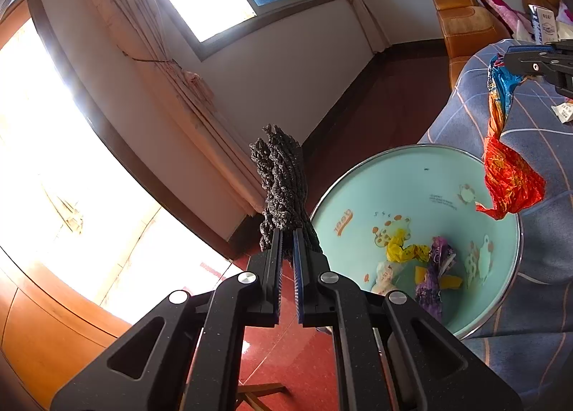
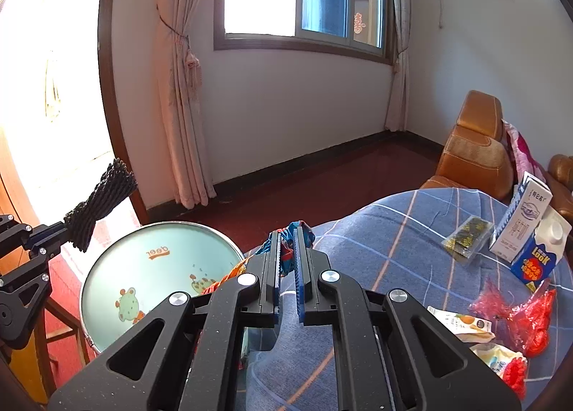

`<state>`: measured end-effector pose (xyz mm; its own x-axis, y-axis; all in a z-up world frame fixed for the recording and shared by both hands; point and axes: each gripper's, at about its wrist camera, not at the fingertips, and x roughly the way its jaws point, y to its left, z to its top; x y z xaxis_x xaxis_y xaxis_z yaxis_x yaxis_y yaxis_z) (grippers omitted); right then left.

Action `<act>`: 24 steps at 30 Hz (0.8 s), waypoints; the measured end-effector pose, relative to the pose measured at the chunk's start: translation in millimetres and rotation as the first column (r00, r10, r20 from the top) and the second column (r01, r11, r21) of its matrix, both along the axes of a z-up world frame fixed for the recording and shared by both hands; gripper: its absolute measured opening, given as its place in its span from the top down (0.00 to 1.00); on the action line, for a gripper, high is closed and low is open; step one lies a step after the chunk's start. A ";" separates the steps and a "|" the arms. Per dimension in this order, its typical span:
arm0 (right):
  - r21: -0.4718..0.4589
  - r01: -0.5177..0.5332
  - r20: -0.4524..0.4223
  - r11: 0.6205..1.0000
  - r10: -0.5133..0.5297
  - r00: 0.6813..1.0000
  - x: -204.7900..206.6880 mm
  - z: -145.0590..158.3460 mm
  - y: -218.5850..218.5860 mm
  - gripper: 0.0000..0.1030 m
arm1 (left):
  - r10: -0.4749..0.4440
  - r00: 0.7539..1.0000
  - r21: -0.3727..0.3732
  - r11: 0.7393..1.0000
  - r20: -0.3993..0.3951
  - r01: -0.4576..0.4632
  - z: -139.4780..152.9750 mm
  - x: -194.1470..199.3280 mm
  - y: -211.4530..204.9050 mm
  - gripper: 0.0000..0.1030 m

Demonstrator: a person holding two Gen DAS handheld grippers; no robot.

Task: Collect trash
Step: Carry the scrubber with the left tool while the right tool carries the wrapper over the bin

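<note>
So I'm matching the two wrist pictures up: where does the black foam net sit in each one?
Left wrist view: the black foam net stands centre frame, clamped in the left gripper, left of the bin.
Right wrist view: the same net is at the left edge, sticking up from the left gripper, above and left of the bin.
Shared landmark: the mint-green cartoon trash bin.

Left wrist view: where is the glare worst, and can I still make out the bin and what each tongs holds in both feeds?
Left wrist view: the doorway at left is blown out white, yet the bin and the black foam net stay sharp; right wrist view: the same glare at left, straight lines bend near the edges, the wrapper is clear.
</note>
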<state>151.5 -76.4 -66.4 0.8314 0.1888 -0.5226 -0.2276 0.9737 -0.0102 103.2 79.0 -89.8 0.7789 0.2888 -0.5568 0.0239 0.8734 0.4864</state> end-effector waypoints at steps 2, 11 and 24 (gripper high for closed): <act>-0.002 -0.004 -0.004 1.000 0.004 1.000 1.4 -1.8 3.2 0.93 | 0.003 1.000 -0.001 1.000 -0.002 -0.003 -0.4 0.8 0.8 0.95; -0.011 -0.013 -0.004 1.000 0.013 1.000 3.8 -0.8 8.8 0.93 | -0.001 1.000 -0.003 1.000 -0.003 0.001 -0.5 0.1 0.2 0.95; -0.020 -0.025 -0.005 0.999 0.025 1.000 4.7 -0.2 16.0 0.93 | -0.011 1.000 -0.018 1.000 -0.010 0.011 3.3 -1.9 0.0 0.94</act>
<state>156.2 -60.4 -66.6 0.8239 0.1990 -0.5307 -0.2518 0.9674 -0.0280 101.3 79.0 -86.5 0.7764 0.2699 -0.5696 0.0384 0.8817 0.4702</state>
